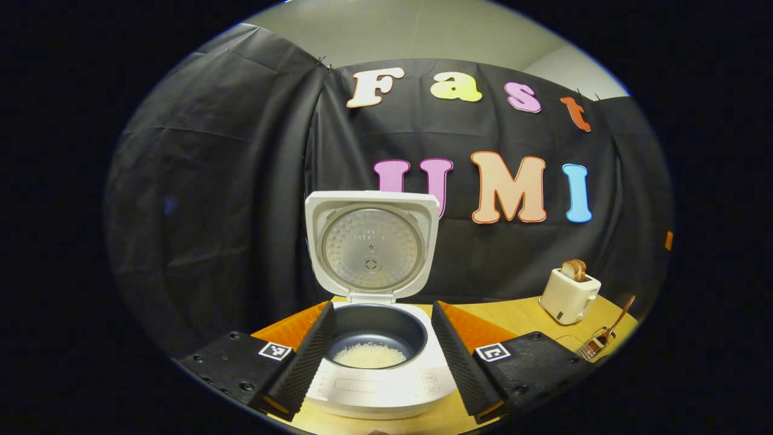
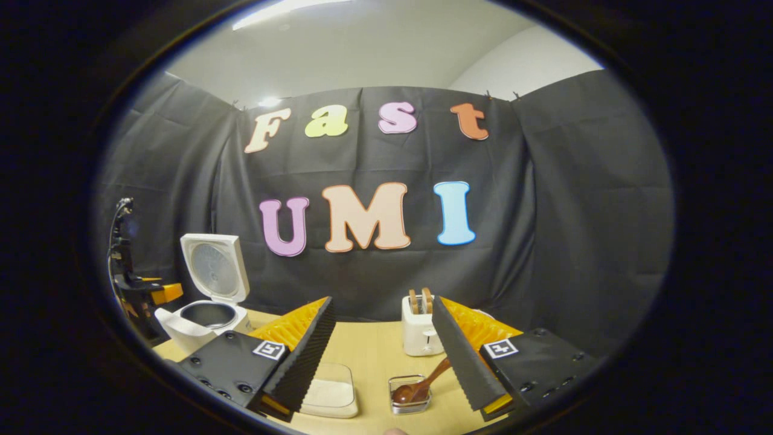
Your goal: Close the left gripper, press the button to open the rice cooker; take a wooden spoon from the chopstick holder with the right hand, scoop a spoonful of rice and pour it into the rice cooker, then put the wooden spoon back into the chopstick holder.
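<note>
The white rice cooker (image 1: 386, 386) stands open with its lid (image 1: 371, 248) upright, and white rice (image 1: 369, 355) lies in the dark inner pot. My left gripper (image 1: 383, 307) is open, one finger on each side of the pot and above it, holding nothing. In the right gripper view the wooden spoon (image 2: 423, 383) rests bowl-down in the small metal chopstick holder (image 2: 409, 403). Its handle slants up behind one finger. My right gripper (image 2: 382, 302) is open just above and before the holder, touching nothing. A clear container of rice (image 2: 331, 393) sits left of the holder.
A white toaster (image 2: 420, 329) with bread slices stands behind the holder on the wooden table (image 2: 374, 350). In the left gripper view the toaster (image 1: 569, 295) and the holder with the spoon (image 1: 598, 344) lie far right. The cooker (image 2: 205, 314) is far left in the right gripper view.
</note>
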Tool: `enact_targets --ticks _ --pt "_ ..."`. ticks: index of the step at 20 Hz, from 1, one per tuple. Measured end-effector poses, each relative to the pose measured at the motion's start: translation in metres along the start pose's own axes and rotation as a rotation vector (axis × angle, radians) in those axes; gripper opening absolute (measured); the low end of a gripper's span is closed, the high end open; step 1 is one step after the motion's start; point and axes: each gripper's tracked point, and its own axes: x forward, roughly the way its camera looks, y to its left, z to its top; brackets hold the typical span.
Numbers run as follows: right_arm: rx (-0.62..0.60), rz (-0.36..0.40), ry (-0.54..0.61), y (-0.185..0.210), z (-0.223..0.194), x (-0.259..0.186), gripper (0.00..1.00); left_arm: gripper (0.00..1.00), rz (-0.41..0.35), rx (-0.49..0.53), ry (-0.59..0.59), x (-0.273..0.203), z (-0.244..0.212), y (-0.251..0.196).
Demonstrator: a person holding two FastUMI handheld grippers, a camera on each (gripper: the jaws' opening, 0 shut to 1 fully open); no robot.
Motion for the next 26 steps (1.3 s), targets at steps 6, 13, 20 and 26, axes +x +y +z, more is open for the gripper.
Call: enact_targets --ticks 6,13,20,26 --pt "-0.024 -0.021 0.038 -0.022 -0.02 0.027 1.0 0.95 -0.069 0.022 -0.072 -0.026 0.035 -0.039" --pt "-0.031 -0.042 0.071 -0.049 -0.046 0.067 1.0 0.95 -0.086 0.052 -0.091 -0.048 0.048 -0.054" --pt "0.014 -0.082 0.154 -0.081 -0.094 0.106 1.0 0.94 -0.04 0.078 -0.063 -0.065 0.043 -0.046" --pt "0.072 -0.123 0.289 -0.108 -0.155 0.127 1.0 0.94 0.011 0.089 -0.077 -0.078 0.051 -0.035"
